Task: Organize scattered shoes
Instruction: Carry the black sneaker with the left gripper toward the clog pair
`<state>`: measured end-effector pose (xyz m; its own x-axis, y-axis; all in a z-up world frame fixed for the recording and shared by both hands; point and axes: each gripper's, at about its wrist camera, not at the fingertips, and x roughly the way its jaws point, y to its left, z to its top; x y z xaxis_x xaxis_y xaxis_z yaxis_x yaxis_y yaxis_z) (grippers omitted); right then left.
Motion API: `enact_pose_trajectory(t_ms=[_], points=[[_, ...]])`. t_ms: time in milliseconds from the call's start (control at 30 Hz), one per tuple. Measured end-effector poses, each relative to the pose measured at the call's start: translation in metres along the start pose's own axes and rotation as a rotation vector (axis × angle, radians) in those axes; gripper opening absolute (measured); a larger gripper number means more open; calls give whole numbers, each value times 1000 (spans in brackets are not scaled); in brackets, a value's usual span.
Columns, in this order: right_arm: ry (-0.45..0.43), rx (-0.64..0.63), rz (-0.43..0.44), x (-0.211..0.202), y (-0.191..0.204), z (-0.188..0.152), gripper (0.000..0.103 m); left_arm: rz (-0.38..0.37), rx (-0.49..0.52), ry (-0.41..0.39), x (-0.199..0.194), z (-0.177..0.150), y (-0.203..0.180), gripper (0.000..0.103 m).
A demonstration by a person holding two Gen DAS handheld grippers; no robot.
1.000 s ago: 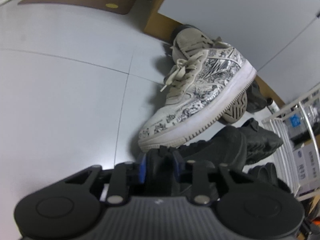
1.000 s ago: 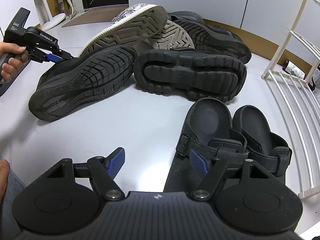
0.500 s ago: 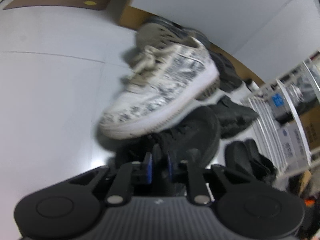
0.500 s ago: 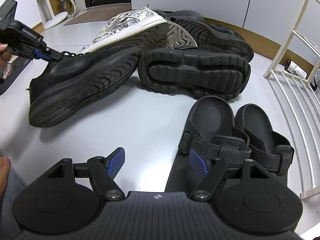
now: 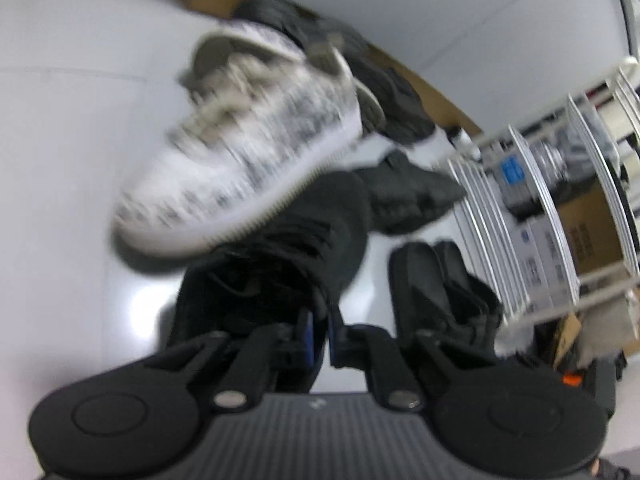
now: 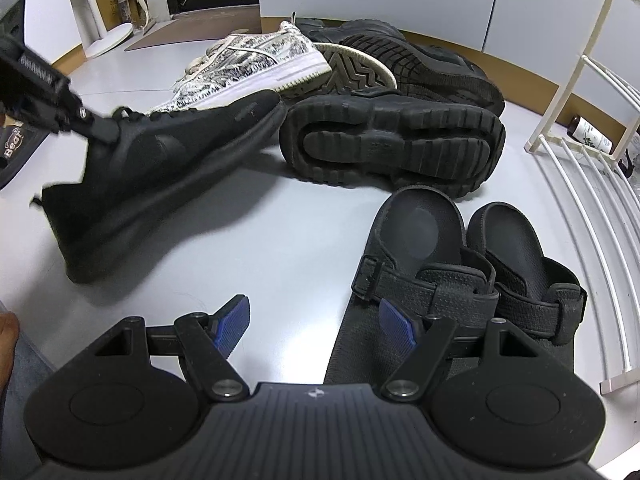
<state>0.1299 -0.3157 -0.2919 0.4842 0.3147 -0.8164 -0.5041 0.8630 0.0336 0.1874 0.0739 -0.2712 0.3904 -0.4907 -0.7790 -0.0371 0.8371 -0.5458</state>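
On the floor, left hand-held gripper (image 5: 318, 334) clamped on black sneaker (image 6: 160, 160) collar — right hand-held gripper (image 6: 314, 322) apart

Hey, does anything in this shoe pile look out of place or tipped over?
Yes. One chunky black shoe lies on its side, sole outward, and a white sole faces up behind it. Only the sandals sit upright as a pair.

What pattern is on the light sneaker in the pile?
A black-and-white sketchy print on the sneaker, with a white sole; clearest in the right wrist view.
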Motion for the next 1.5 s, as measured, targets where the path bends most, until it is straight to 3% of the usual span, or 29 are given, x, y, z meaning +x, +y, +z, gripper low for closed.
enact_pose_trajectory(t_ms=[167,233,300,433,500,567,633,700,767,900,1067,1233,1367,1500], points=[[0,1,-1,0,1,1,76,-58,24,63,2,-19,-11,7],[-1,7,-5,1,2,-2,76,-117,32,85,4,-26,-19,0],[0,9,-6,2,4,-4,76,-179,48,66,-1,-26,-27,0],[1,7,-4,2,6,-4,76,-147,104,1,-13,-13,-36,1],[0,7,-2,2,7,-3,76,-112,82,-12,-14,-8,-30,16],[-2,8,2,2,8,-2,76,-44,52,-17,-12,-6,-18,21],[-4,8,7,2,10,-2,76,-5,28,-12,-7,-7,-8,38],[-5,5,13,2,12,-1,76,23,20,-9,-4,-10,-3,64],[-5,3,19,2,14,-1,76,61,25,-2,-1,-12,3,72],[-4,-2,35,3,18,-1,76,82,40,26,8,-16,6,80],[2,0,41,3,17,-4,76,49,50,62,23,-19,-5,87],[11,4,42,2,14,-6,76,7,154,117,38,-28,-32,100],[18,6,44,3,13,-8,76,72,253,115,46,-39,-49,103],[22,-1,44,3,13,-10,76,137,245,124,59,-42,-48,102]])
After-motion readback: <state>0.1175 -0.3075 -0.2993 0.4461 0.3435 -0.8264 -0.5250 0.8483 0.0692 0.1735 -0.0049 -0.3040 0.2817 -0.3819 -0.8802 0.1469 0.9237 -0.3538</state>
